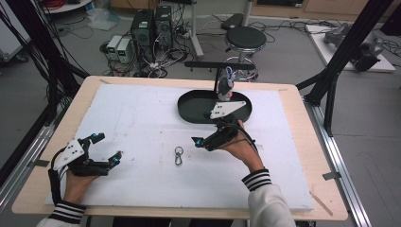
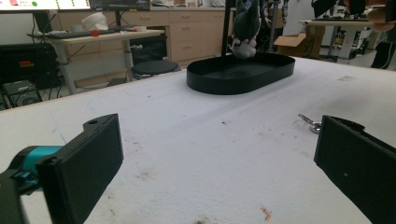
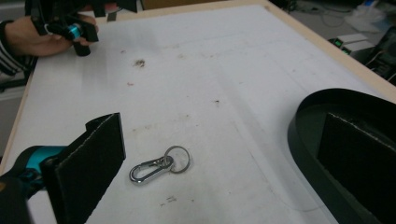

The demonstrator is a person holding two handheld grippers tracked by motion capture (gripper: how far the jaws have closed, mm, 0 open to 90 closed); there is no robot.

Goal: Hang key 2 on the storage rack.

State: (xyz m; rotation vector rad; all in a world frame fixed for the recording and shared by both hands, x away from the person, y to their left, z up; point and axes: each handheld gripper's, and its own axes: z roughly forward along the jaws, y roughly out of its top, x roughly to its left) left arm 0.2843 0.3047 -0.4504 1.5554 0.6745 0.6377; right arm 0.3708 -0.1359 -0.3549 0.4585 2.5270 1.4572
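A silver carabiner with a key ring lies on the white foam board, near the middle. My right gripper hovers open just right of it. In the right gripper view the carabiner lies between the wide-apart jaws, nearer the left one, and the right jaw stands over the rim of the black oval tray. My left gripper rests open at the board's near left, holding nothing. In the left gripper view the key ring peeks out beside the right jaw.
The black oval tray sits at the board's far centre. A small grey plush toy hangs from a black stand at the tray's far edge, also seen as the toy in the left gripper view. The wooden table edge frames the board.
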